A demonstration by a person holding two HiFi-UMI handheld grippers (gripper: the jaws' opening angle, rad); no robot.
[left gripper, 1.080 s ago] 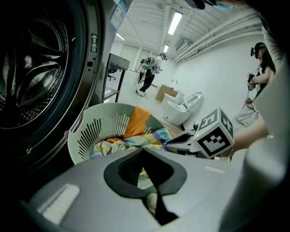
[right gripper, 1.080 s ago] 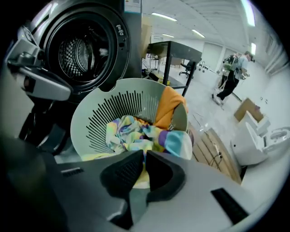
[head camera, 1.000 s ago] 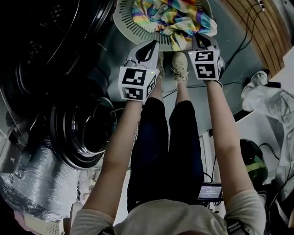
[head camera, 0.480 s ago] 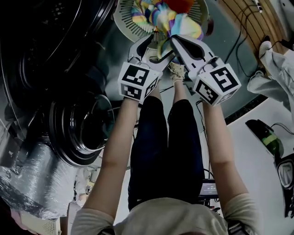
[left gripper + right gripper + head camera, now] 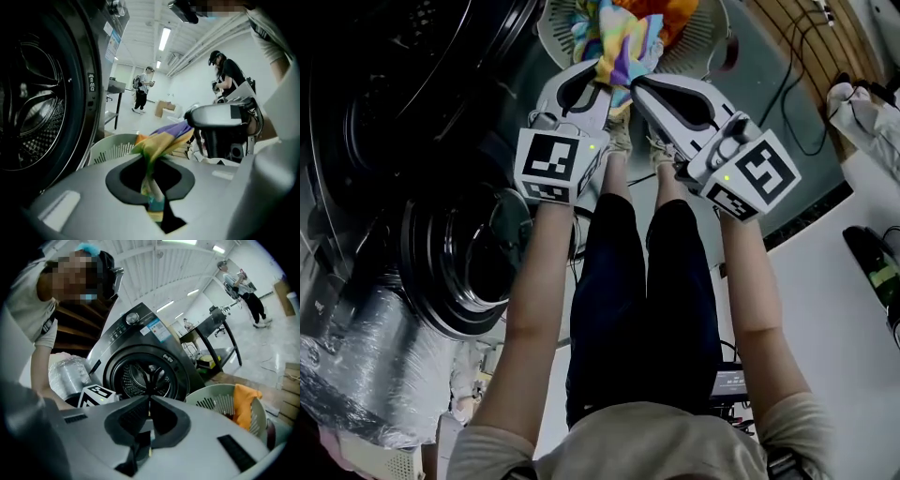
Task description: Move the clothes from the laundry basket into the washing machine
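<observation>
Raised since earlier: colourful cloth, now held above laundry basket. Left gripper jaws were just closed onto it; right gripper is clamped on its other end (thin pinch). Slippage is risked during the swing toward washing machine.

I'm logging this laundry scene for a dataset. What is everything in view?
washer: 1, dark grey, left, door open
basket: 1, pale, floor ahead
cloth: 1, multicoloured, held over basket by both grippers
garment: 1, orange, in basket
foil bundle: 1, silver, beside washer
cables: several, black, floor right
bystanders: 2, partly in black, background
left gripper: 1, grey, jaws just closing, shut on cloth
right gripper: 1, grey, shut on cloth
arms: 2, bare, stretched forward
</observation>
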